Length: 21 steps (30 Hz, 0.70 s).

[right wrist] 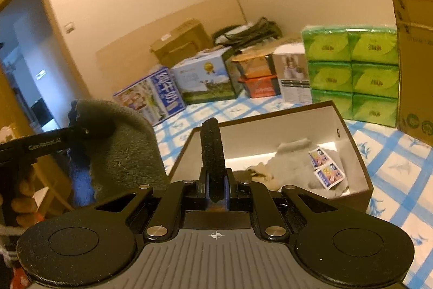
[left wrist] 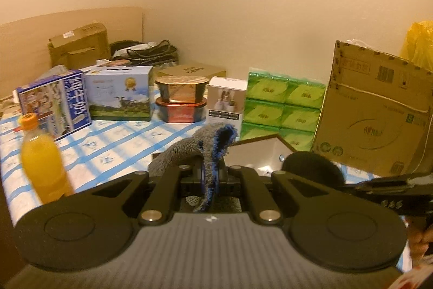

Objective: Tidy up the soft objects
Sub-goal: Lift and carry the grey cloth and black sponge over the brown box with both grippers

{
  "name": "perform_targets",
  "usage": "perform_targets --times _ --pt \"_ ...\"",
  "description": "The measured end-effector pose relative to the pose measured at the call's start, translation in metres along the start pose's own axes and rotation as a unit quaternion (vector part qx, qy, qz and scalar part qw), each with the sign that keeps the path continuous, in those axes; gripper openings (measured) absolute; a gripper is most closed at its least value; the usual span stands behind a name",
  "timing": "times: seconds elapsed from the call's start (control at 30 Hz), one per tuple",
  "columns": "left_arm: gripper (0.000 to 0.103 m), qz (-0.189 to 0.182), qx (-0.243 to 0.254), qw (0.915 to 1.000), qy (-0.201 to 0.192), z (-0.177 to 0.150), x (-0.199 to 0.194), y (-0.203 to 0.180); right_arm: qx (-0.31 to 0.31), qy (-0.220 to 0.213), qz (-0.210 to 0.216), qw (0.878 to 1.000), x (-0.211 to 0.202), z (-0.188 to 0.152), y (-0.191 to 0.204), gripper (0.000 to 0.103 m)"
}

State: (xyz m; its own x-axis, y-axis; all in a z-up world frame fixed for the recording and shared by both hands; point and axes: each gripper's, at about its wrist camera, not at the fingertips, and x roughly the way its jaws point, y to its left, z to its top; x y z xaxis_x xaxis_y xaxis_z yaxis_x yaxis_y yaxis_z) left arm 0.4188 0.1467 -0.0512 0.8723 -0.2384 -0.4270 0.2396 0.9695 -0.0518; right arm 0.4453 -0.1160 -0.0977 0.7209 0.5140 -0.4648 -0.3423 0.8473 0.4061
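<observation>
My left gripper [left wrist: 209,175] is shut on a grey fluffy cloth with a blue edge [left wrist: 208,148], held above the table. The cloth also shows in the right wrist view [right wrist: 121,142], hanging from the left gripper [right wrist: 89,130]. My right gripper [right wrist: 215,180] is shut on a black sponge-like disc [right wrist: 212,153], held on edge just before an open brown box [right wrist: 357,153]. The disc also shows in the left wrist view [left wrist: 311,169]. Inside the box lie a pale grey cloth [right wrist: 292,167] and two small printed packets [right wrist: 324,167].
A table with a blue checked cover [left wrist: 108,148] carries an orange drink bottle [left wrist: 40,153], milk cartons [left wrist: 62,102], stacked food tubs [left wrist: 181,99], a white box [left wrist: 226,99], green tissue packs [left wrist: 281,107] and a tall cardboard box [left wrist: 373,110].
</observation>
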Motion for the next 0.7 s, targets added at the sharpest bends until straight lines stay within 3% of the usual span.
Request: perform_targets --times 0.4,0.7 --pt "0.006 -0.02 -0.005 0.9995 0.024 0.029 0.108 -0.013 0.04 0.024 -0.046 0.998 0.07 0.027 -0.045 0.01" --pt "0.006 -0.032 -0.013 0.9989 0.032 0.03 0.153 -0.013 0.053 0.026 -0.054 0.997 0.091 0.027 -0.065 0.01"
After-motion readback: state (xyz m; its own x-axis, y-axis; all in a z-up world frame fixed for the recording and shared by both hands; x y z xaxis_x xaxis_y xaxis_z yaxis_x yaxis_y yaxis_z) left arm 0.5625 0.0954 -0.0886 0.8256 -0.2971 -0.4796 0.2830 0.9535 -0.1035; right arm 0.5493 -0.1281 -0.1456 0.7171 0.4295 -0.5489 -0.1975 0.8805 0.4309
